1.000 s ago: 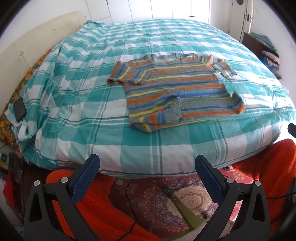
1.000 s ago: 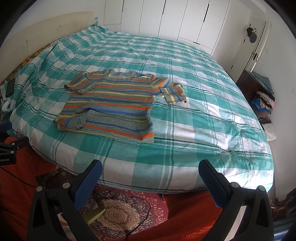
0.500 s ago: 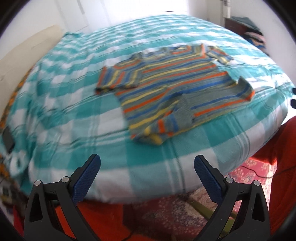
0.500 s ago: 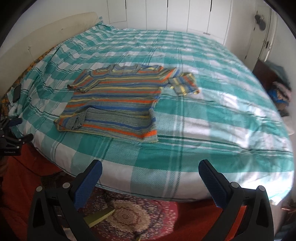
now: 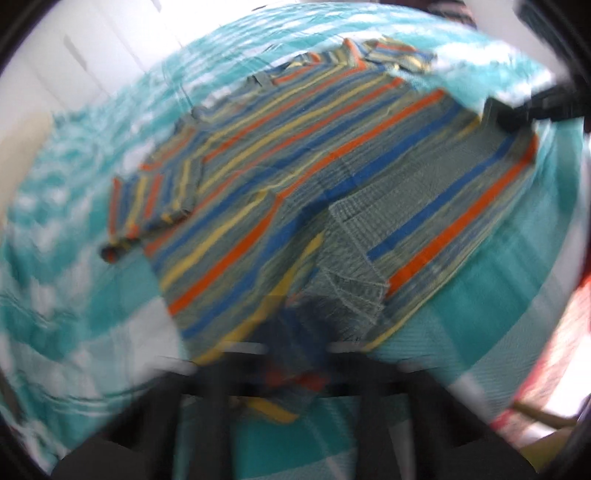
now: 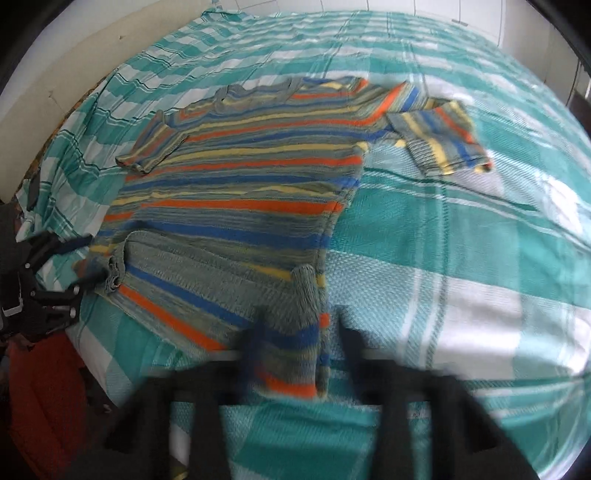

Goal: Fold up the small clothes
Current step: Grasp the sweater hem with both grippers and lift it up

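Left wrist view: left gripper (image 5: 295,354) jaws just closed on sweater (image 5: 314,177) hem corner, blurred | right wrist view: right gripper (image 6: 295,354) jaws just closed on opposite hem corner; sweater (image 6: 240,195) flat on bed (image 6: 461,240); left gripper (image 6: 55,288) visible at far hem | teal checked cover, white wardrobe doors (image 6: 406,5) only here

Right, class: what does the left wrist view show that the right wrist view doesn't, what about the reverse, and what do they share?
Left wrist only: the right gripper seen from outside, at one hem corner. Right wrist only: the left gripper seen from outside, at the other corner. Both: the striped sweater flat on the checked bed cover; each gripper's jaws have just been closing with hem between them.
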Demonstrator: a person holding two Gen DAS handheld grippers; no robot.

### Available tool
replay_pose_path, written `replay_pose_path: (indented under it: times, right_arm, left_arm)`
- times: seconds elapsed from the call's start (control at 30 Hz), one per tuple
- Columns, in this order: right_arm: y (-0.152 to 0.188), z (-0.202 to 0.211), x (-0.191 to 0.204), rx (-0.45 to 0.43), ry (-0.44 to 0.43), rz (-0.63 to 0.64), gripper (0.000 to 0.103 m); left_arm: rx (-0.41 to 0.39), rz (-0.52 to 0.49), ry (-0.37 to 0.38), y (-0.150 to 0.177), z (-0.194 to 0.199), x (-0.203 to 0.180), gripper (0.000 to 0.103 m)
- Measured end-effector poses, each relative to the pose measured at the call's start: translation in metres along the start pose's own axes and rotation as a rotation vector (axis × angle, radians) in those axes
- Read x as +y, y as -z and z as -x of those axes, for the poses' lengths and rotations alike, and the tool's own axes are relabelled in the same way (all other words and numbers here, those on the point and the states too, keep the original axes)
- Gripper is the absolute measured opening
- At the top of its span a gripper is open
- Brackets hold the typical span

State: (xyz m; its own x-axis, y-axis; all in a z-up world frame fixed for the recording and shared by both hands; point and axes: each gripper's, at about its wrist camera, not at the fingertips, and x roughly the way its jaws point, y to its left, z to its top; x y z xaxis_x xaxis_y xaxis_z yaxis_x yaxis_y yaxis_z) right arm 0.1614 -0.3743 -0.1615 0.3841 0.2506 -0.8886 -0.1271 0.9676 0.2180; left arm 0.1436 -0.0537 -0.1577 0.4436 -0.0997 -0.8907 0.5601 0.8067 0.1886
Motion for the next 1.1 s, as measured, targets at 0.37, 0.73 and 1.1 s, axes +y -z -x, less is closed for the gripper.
replay_pose_path:
  times: [0.37, 0.73, 1.1]
  right_arm:
    - [0.090, 0.088, 0.031, -0.027, -0.193, 0.316, 0.007]
    - [0.116, 0.095, -0.027, -0.028, -0.140, -0.015, 0.049]
    - [0.117, 0.083, -0.056, -0.027, -0.323, -0.381, 0.050]
  left_arm:
    - [-0.030, 0.078, 0.321, 0.103, 0.118, 0.035, 0.006]
    - [0.010, 0.593, 0.418, 0.121, 0.055, 0.044, 0.062]
    - [0.092, 0.752, 0.625, 0.089, -0.009, 0.025, 0.005]
